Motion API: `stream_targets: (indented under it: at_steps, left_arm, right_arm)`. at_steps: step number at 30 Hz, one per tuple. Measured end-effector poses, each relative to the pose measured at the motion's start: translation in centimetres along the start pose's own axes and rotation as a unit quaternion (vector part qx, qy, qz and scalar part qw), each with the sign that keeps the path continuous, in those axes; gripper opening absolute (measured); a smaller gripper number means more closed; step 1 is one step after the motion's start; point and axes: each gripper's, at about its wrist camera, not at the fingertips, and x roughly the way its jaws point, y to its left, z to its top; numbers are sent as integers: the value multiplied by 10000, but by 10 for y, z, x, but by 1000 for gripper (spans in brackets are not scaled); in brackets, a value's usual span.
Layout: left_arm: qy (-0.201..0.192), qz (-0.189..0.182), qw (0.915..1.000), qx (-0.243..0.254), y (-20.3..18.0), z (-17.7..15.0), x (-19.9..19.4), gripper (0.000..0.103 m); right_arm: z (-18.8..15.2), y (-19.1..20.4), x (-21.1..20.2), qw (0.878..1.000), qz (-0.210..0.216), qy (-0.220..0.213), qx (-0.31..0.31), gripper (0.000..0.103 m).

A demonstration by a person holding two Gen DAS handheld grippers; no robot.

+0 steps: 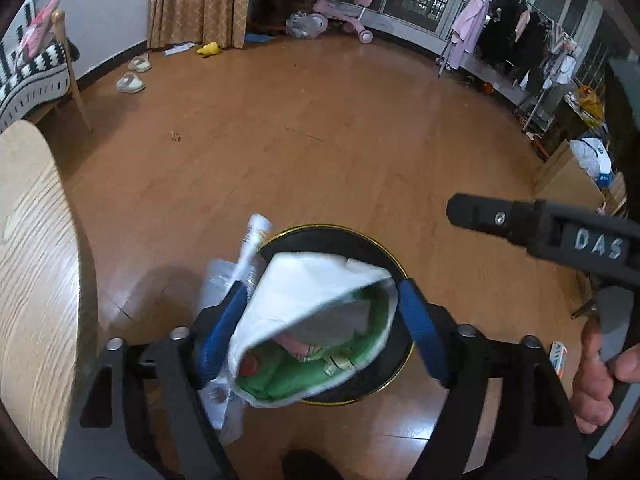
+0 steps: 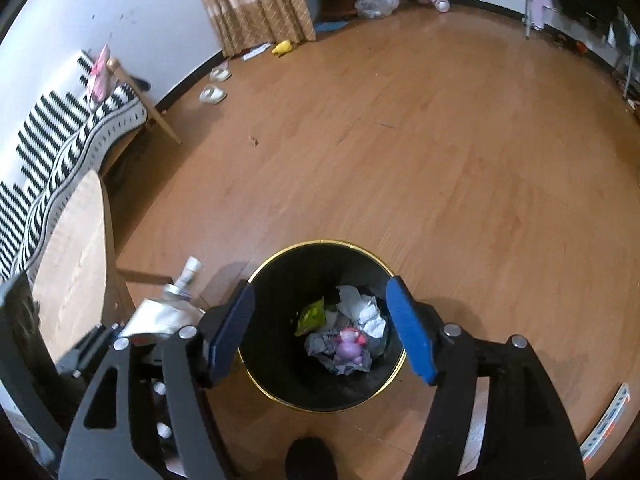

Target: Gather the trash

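Left tongs (image 1: pixel 320 316) pinch a white-and-green wrapper (image 1: pixel 316 320) directly above the black trash bin (image 1: pixel 394 376), nearer to it than the right tongs (image 2: pixel 320 330), which hang wide and empty over it.

One black bin (image 2: pixel 276 364) with a gold rim stands on the floor. Inside it lie four pieces of trash that can be told apart: one green wrapper (image 2: pixel 311 314), one crumpled white paper (image 2: pixel 366 310), one grey printed wrapper (image 2: pixel 322 346) and one purple toy figure (image 2: pixel 352 346). One white bag (image 1: pixel 304 304) with green lining hangs over the bin, and one clear plastic sleeve (image 1: pixel 216 280) with a rolled paper tube sits beside it. There are two slippers (image 1: pixel 134 74) by the wall, one yellow toy (image 1: pixel 209 49), one pink tricycle (image 1: pixel 348 12), one curtain (image 1: pixel 200 0), one wooden desk (image 1: pixel 28 240) and one striped blanket (image 2: pixel 52 148).
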Motion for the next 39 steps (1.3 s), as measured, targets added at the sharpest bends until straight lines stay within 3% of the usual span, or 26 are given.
stream_targets:
  at_steps: [7, 11, 18, 23, 27, 32, 33, 36, 39]
  left_arm:
    - [-178, 77, 9998, -35, 10, 2, -21, 83]
    - [-454, 232, 9981, -341, 42, -1, -60, 87]
    - [-947, 715, 9883, -961, 112, -22, -140, 91]
    - [-1157, 1367, 9715, -1552, 179, -57, -202, 91]
    - [-1238, 1949, 9483, -2179, 247, -97, -247, 92]
    - [-1106, 2859, 9039, -2984, 343, -173, -307, 92]
    - [-1074, 2946, 8982, -3082, 354, -181, -314, 92]
    - [-872, 3328, 8627, -3708, 401, -218, -338, 92]
    - [-767, 3221, 8314, -4462, 437, -245, -352, 92]
  right_arm:
    - [1, 18, -1, 10000, 19, -86, -29, 69]
    - [0, 44, 2, 9997, 103, -74, -218, 69]
    - [-10, 154, 3, 9927, 582, -62, -1051, 70]
    - [-32, 253, 4, 9786, 1070, 52, -1756, 70]
    - [-58, 336, 9, 9625, 1504, 220, -2247, 71]
    - [-90, 424, 15, 9420, 1872, 427, -2752, 71]
    - [-98, 442, 16, 9366, 1949, 467, -2876, 71]
    - [-123, 488, 20, 9218, 2084, 552, -3221, 75]
    - [-143, 527, 28, 9098, 2092, 599, -3535, 75]
